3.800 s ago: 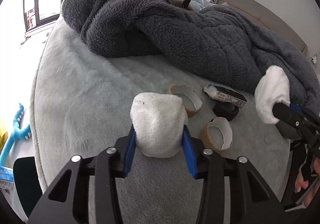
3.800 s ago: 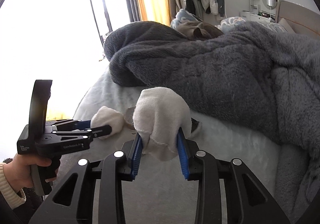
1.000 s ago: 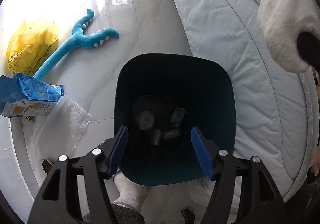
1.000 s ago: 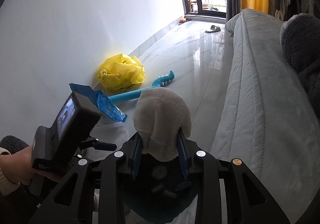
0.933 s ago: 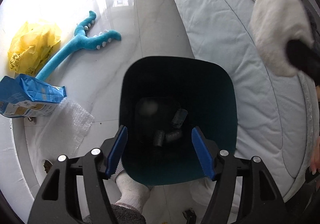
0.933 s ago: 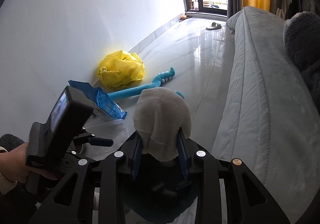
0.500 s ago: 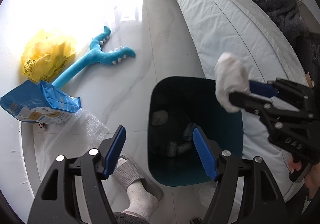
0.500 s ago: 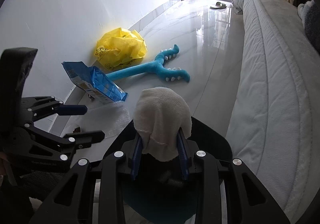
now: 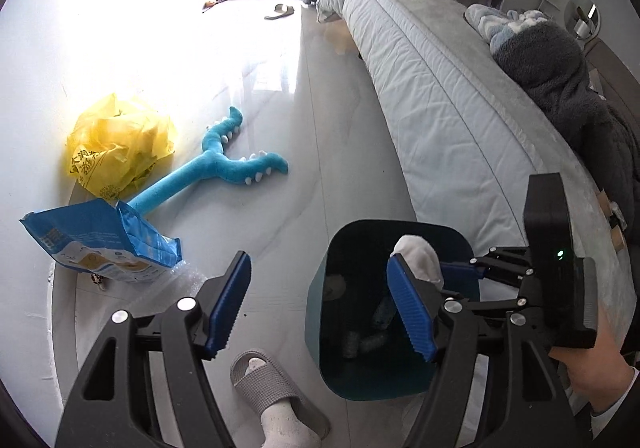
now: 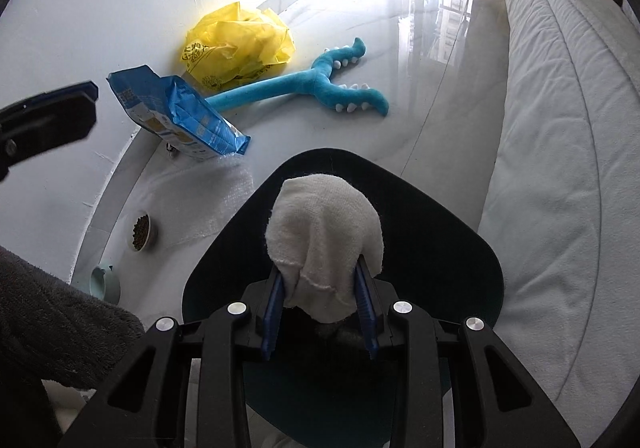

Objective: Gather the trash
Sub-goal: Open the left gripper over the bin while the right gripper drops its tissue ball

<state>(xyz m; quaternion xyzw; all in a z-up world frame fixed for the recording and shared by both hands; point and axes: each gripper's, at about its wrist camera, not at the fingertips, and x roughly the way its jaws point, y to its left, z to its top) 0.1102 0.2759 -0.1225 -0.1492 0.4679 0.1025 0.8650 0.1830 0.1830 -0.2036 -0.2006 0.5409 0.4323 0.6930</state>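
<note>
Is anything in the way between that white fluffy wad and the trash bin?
Nothing visible is. The right hand-held gripper holds the white wad right over the open mouth of the dark trash bin, with only air below it. The empty left hand-held gripper sits off to the side.

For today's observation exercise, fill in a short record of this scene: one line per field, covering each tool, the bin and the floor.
Left tool: open, nothing between its pads
Right tool: shut on white cloth wad, above the bin's mouth
Bin: dark teal, on the floor beside the bed, some trash inside
Floor items: yellow bag, blue plush toy, blue packet
</note>
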